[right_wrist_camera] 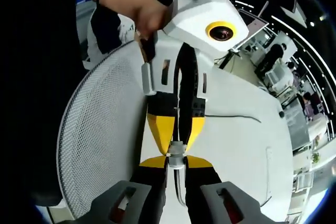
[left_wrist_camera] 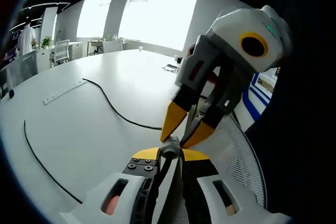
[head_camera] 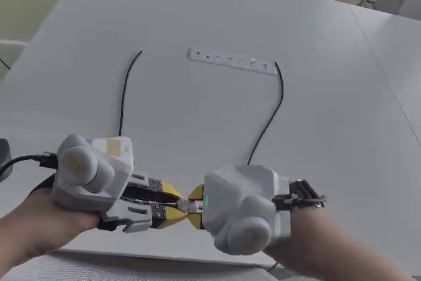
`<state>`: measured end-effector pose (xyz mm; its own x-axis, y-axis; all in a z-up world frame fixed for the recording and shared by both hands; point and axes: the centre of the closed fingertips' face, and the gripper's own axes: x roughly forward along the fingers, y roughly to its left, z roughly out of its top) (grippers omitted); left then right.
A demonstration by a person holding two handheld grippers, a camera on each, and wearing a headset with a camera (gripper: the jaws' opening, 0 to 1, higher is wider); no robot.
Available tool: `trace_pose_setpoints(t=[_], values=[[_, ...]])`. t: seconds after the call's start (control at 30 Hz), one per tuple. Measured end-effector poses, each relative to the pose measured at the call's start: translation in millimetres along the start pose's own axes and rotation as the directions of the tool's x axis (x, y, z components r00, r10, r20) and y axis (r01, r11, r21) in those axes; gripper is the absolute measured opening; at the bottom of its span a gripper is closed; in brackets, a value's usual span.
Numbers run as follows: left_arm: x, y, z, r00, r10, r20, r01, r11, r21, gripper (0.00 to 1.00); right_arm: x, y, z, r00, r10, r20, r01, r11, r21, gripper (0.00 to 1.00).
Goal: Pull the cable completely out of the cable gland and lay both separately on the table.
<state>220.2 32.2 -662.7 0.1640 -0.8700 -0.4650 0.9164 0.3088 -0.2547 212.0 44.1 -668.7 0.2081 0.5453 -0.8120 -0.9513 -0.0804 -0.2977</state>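
Near the table's front edge, my left gripper (head_camera: 172, 210) and my right gripper (head_camera: 196, 203) meet tip to tip with their yellow fingertips. A small pale grey cable gland (head_camera: 187, 207) sits between them. In the left gripper view, the gland (left_wrist_camera: 169, 148) lies at the tips of my left gripper (left_wrist_camera: 170, 154), and a black cable (left_wrist_camera: 157, 188) runs back between its shut jaws. My right gripper (left_wrist_camera: 184, 136) pinches in from above. In the right gripper view, my right gripper (right_wrist_camera: 176, 161) is shut on the gland (right_wrist_camera: 177, 149). Opposite it, my left gripper (right_wrist_camera: 177, 137) holds the black cable (right_wrist_camera: 182, 93).
A white power strip (head_camera: 231, 61) lies mid-table, and its black cord (head_camera: 273, 113) runs toward me. A loose black cable (head_camera: 125, 93) lies to the left. The white table (head_camera: 197, 129) stretches ahead. A mesh chair back (right_wrist_camera: 100, 129) is under the grippers.
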Motion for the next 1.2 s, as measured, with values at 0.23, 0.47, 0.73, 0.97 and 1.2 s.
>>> trace_pose_setpoints(t=[0.23, 0.47, 0.73, 0.97, 1.2], values=[[-2.6, -5.7, -3.5, 0.9996, -0.022, 0.018, 0.022, 0.999, 0.032, 0.15, -0.4, 2.5, 1.2, 0.9995, -0.028, -0.011, 0.029, 1.0, 0.012, 0.07], [-7.1, -3.7, -1.9, 0.9993, -0.015, 0.034, 0.013, 0.998, 0.069, 0.15, -0.1, -1.7, 5.3, 0.9988, -0.049, 0.002, 0.049, 0.999, -0.013, 0.08], [-15.4, -0.6, 8.4, 0.9965, -0.003, 0.083, -0.008, 0.992, 0.128, 0.15, -5.5, -13.4, 9.7, 0.9979, -0.057, 0.03, 0.054, 0.995, 0.089, 0.09], [-20.9, 6.5, 12.3, 0.994, 0.03, 0.105, -0.047, 0.986, 0.162, 0.15, -17.0, -28.1, 13.6, 0.9928, -0.066, 0.1, 0.039, 0.967, 0.251, 0.16], [-25.5, 8.7, 16.0, 0.994, 0.043, 0.101, -0.065, 0.973, 0.222, 0.15, -17.4, -34.2, -5.1, 0.9925, -0.082, 0.091, 0.039, 0.917, 0.396, 0.2]])
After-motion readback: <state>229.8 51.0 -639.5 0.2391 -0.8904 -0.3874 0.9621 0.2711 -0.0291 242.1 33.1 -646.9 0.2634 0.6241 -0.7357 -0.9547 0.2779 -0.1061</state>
